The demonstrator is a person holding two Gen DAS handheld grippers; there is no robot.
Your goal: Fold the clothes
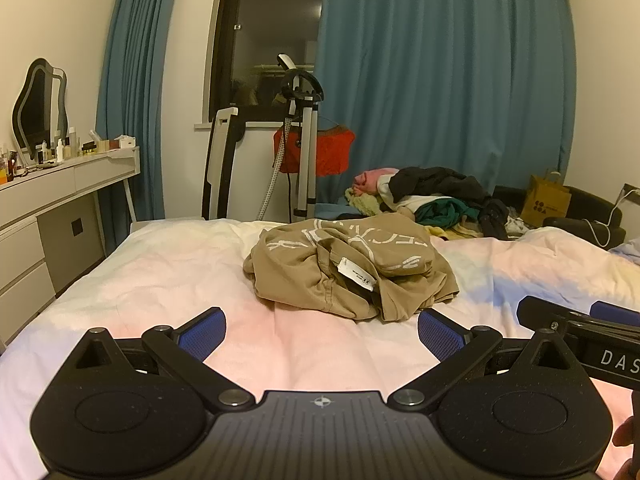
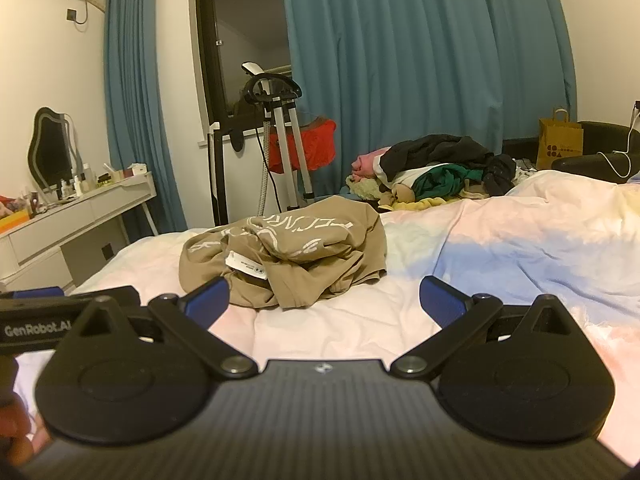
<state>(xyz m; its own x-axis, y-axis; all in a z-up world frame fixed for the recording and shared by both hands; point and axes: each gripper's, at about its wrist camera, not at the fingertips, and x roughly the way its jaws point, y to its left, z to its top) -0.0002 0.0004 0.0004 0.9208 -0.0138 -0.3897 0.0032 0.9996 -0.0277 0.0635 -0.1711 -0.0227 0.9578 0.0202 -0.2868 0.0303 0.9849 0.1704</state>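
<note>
1. Folding looks not yet begun: the tan shirt [image 1: 348, 268] lies crumpled mid-bed [image 1: 160, 280], and a heap of clothes [image 1: 436, 200] waits at the far right.
2. The left gripper [image 1: 322, 334] and right gripper [image 2: 324, 300] hover near the shirt, side by side, fingers spread wide, holding nothing.

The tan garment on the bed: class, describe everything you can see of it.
The tan garment is a crumpled, unfolded heap of soft, matte cloth with large white lettering across its top folds. A white care label sticks out near the middle. It lies on the pastel bedsheet, apart from the clothes pile behind. Neither gripper touches it.
</note>
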